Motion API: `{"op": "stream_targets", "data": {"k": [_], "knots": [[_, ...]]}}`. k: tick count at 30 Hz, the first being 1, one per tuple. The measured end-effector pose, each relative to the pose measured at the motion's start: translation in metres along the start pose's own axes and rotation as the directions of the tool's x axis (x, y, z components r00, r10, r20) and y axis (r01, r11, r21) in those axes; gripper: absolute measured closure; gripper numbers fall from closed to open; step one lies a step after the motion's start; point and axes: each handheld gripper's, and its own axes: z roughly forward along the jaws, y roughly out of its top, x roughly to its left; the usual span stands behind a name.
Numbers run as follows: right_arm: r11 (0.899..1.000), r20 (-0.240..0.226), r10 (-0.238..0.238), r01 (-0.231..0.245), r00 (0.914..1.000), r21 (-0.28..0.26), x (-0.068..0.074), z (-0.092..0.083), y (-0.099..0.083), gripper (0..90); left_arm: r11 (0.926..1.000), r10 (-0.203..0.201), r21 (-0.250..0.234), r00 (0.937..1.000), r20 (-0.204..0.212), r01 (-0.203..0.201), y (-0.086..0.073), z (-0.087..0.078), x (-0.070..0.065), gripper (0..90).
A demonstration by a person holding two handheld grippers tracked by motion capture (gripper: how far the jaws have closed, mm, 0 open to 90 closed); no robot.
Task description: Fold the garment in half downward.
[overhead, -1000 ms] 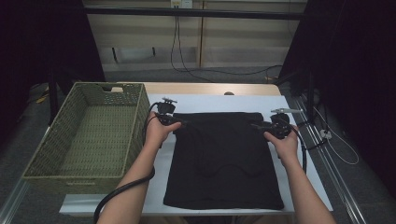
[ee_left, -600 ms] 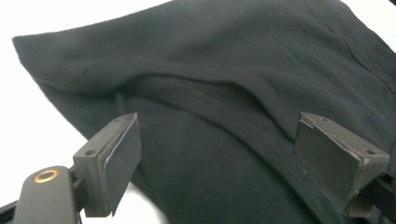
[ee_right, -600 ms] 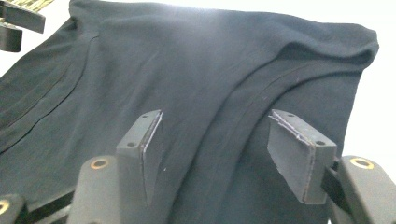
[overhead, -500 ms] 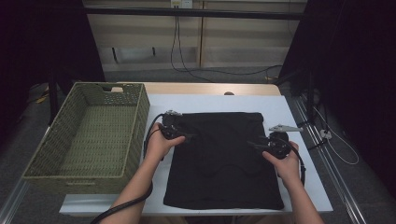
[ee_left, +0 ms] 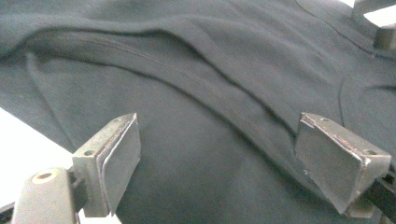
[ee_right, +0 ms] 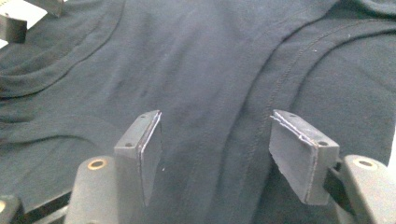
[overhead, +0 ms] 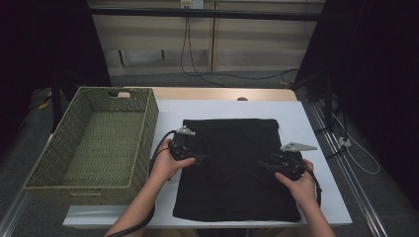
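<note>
Two grippers: left gripper point(overhead: 193, 157) and right gripper point(overhead: 271, 166), jaws apart, nothing clamped; the right's have just been opening.
Garment: black cotton folded garment point(overhead: 237, 168) lies flat under both sets of fingers point(ee_left: 122, 154), seam ridges between them.
Step advice: likely gripping the side folds; lower the pads astride one ridge, pinch all layers evenly.
Surface: white table sheet point(overhead: 306, 128) beyond the fingers' outer sides; woven green rectangular basket point(overhead: 99, 143) past the left gripper.
Room: dim, cables along the back wall.

Black garment's point(overhead: 237, 173) near hem behind both forearms; small dark object point(overhead: 241, 98) at table's far edge unidentifiable.
</note>
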Motion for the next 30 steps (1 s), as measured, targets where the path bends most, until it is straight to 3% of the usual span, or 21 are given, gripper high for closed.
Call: {"op": "stream_targets", "data": {"k": [9, 10, 13, 15, 18, 20, 24, 28, 30], "knots": [[0.999, 0.011, -0.033, 0.032, 0.9994, 0.019, 0.011, -0.015, -0.012, 38.7, 0.9981, 0.059, 0.015, 0.9968, 0.055, -0.060, -0.010, -0.006, -0.014, 16.3], [1.000, 0.005, -0.026, 0.026, 0.9997, 0.008, 0.013, -0.021, -0.016, 42.0, 0.9976, 0.067, 0.009, 0.9946, 0.079, -0.068, -0.010, -0.008, -0.019, 17.4], [1.000, 0.002, -0.016, 0.016, 0.9999, -0.002, 0.014, -0.028, -0.020, 45.7, 0.9968, 0.079, -0.001, 0.9934, 0.082, -0.080, -0.011, -0.011, -0.024, 19.1], [1.000, -0.008, -0.011, 0.011, 0.9999, -0.005, 0.017, -0.033, -0.024, 48.0, 0.9944, 0.105, -0.003, 0.9893, 0.101, -0.105, -0.013, -0.012, -0.031, 19.8], [0.999, 0.005, -0.039, 0.038, 0.9992, 0.006, 0.022, -0.038, -0.028, 50.4, 0.9930, 0.118, -0.010, 0.9852, 0.124, -0.118, -0.014, -0.012, -0.037, 23.3], [0.999, 0.003, -0.044, 0.044, 0.9990, 0.015, 0.024, -0.040, -0.030, 51.5, 0.9929, 0.119, -0.013, 0.9851, 0.124, -0.118, -0.014, -0.012, -0.038, 25.6], [0.999, -0.001, -0.041, 0.041, 0.9991, 0.018, 0.026, -0.041, -0.032, 55.6, 0.9901, 0.139, -0.008, 0.9770, 0.161, -0.140, -0.015, -0.012, -0.045, 32.9], [0.998, -0.007, -0.050, 0.050, 0.9987, 0.040, 0.026, -0.038, -0.034, 60.3, 0.9892, 0.144, 0.000, 0.9746, 0.171, -0.146, -0.015, -0.012, -0.048, 39.1], [0.997, -0.009, -0.055, 0.056, 0.9984, 0.049, 0.026, -0.036, -0.035, 63.0, 0.9851, 0.164, 0.022, 0.9713, 0.172, -0.170, -0.014, -0.011, -0.051, 40.5]]}}
